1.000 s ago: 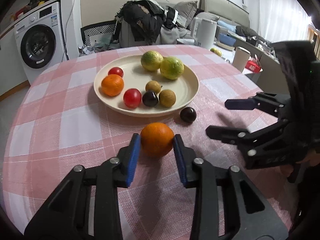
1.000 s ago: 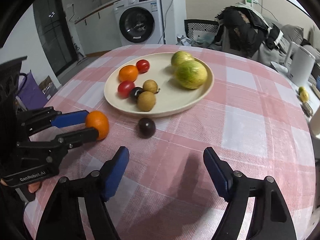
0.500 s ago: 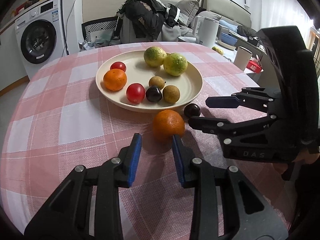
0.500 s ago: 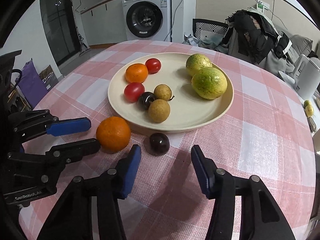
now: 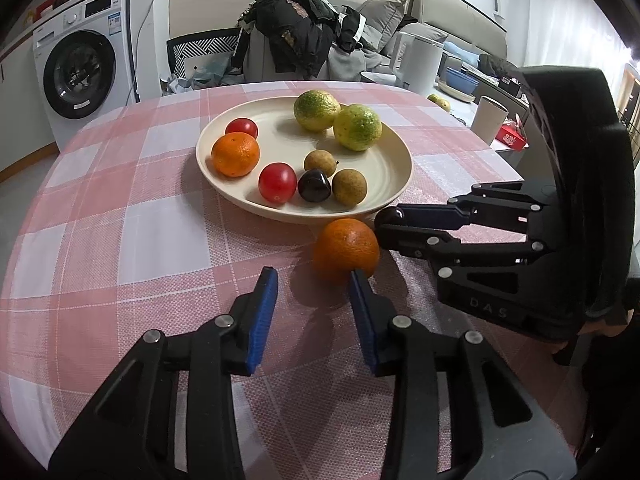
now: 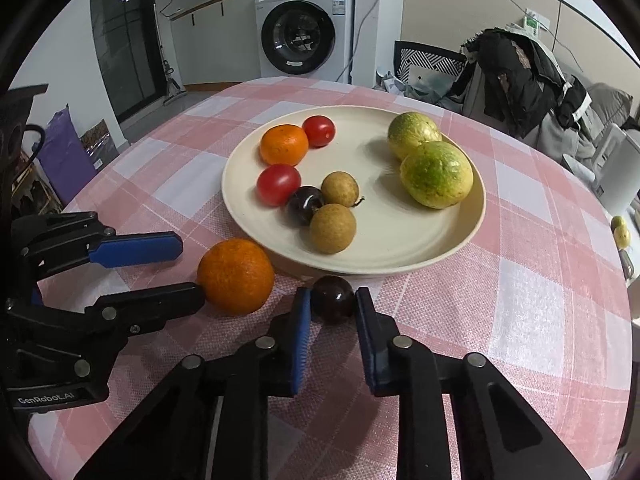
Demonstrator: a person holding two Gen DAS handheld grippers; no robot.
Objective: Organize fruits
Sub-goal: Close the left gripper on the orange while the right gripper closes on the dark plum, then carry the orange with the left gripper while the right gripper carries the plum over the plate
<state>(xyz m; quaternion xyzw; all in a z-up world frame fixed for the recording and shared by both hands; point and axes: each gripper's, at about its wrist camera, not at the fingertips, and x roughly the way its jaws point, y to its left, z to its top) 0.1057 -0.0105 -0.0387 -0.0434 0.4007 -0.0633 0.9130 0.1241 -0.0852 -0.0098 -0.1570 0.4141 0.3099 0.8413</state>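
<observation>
My right fingers (image 6: 333, 312) pinch the small dark round plum (image 6: 333, 299) on the pink checked tabletop (image 6: 520, 300), against the cream plate's rim (image 6: 478, 216). My left fingers (image 5: 313, 286) are opening, the loose round orange (image 5: 346, 249) touching one pad; a nudge could roll it away.

Round worktop (image 6: 520, 320) with a pink and white checked cloth over it. Sitting straight on the cloth: a big cream plate (image 6: 400, 256) around the middle, a loose orange (image 6: 236, 276) just off the plate's near rim, and a small dark plum (image 6: 333, 299) next to that orange, also right by the rim.
</observation>
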